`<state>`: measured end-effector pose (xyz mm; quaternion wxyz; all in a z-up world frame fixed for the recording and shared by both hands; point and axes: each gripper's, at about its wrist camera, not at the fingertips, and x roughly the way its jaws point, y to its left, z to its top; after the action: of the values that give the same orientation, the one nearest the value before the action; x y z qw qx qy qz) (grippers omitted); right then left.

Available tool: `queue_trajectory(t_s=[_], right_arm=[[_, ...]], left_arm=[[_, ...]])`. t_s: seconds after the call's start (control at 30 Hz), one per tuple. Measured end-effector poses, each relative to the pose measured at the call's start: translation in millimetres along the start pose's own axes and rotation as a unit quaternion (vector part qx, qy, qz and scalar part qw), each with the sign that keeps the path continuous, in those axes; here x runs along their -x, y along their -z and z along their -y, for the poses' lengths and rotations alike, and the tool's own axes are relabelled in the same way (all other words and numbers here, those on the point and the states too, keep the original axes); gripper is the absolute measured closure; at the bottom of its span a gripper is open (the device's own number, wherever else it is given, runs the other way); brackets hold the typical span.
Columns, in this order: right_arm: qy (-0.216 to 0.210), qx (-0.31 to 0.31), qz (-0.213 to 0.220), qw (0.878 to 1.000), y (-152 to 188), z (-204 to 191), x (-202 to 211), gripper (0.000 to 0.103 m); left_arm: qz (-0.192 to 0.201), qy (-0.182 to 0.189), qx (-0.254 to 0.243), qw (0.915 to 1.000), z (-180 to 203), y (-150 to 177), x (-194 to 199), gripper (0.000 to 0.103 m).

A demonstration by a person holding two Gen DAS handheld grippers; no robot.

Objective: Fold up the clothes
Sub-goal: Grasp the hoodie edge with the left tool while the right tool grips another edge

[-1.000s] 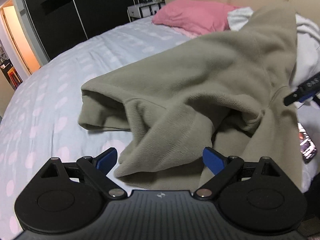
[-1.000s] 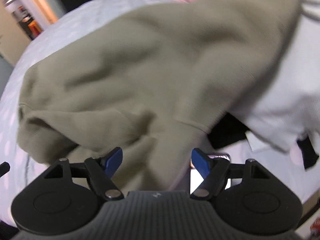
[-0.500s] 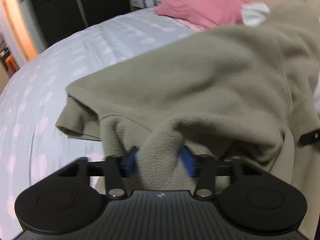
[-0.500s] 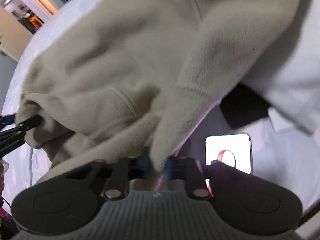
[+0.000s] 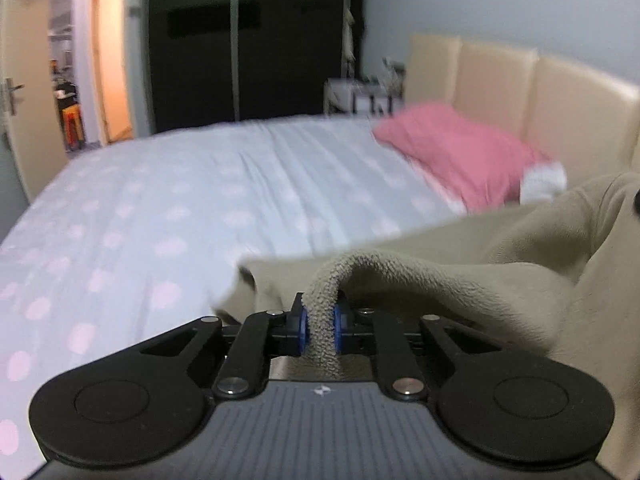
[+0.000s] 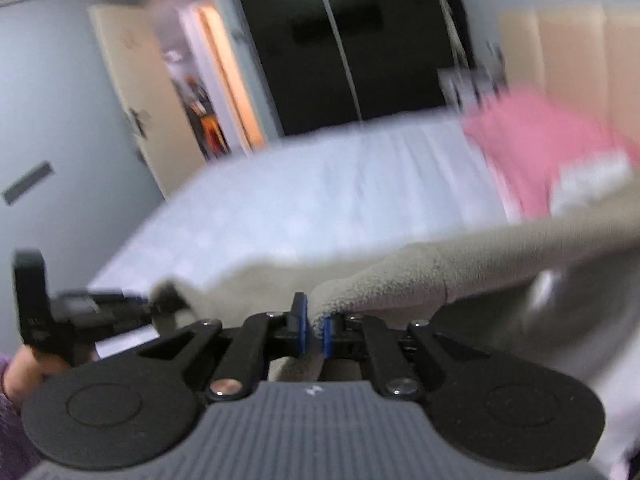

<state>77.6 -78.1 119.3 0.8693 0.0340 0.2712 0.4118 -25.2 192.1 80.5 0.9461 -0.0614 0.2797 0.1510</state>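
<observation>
Right tongs [image 6: 314,330] pinching beige fleece garment [image 6: 460,268]
Blue pads clamp a fold; fabric stretches right above the white dotted bed [image 6: 320,200], pink pillow [image 6: 540,148] behind.

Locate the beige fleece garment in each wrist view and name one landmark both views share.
Left wrist: the beige fleece garment fills the lower right, a fold pinched in the left gripper.
Right wrist: it stretches from lower centre to the right edge, an edge pinched in the right gripper; the left gripper shows at left.
Shared landmark: the pink pillow, upper right in both.
</observation>
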Motion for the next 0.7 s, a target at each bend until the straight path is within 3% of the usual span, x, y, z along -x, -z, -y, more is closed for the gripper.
queue_trajectory(t_s=[0.23,0.37,0.47,0.53,0.6,0.7], right_arm=[[-0.059,0.039,0.144,0.987,-67,-67,86,0.095],[-0.092,0.062,0.223,0.968,-99,-103,134,0.095],[-0.115,0.079,0.281,0.949,-123,-131,170,0.095],[-0.133,0.078,0.301,0.941,-131,-138,177,0.095],[-0.14,0.07,0.298,0.942,-133,-137,168,0.095],[-0.124,0.051,0.253,0.958,-127,-127,128,0.095]], left_arm=[[0.125,-0.014,0.028,0.9916,-45,-51,126,0.094],[0.188,-0.014,0.039,0.9812,-64,-71,196,0.094],[0.208,-0.013,0.06,0.9763,-82,-78,223,0.094],[0.195,-0.024,0.068,0.9781,-94,-75,218,0.094],[0.18,-0.037,0.075,0.9801,-105,-71,211,0.094],[0.083,-0.067,0.074,0.9915,-121,-41,158,0.094]])
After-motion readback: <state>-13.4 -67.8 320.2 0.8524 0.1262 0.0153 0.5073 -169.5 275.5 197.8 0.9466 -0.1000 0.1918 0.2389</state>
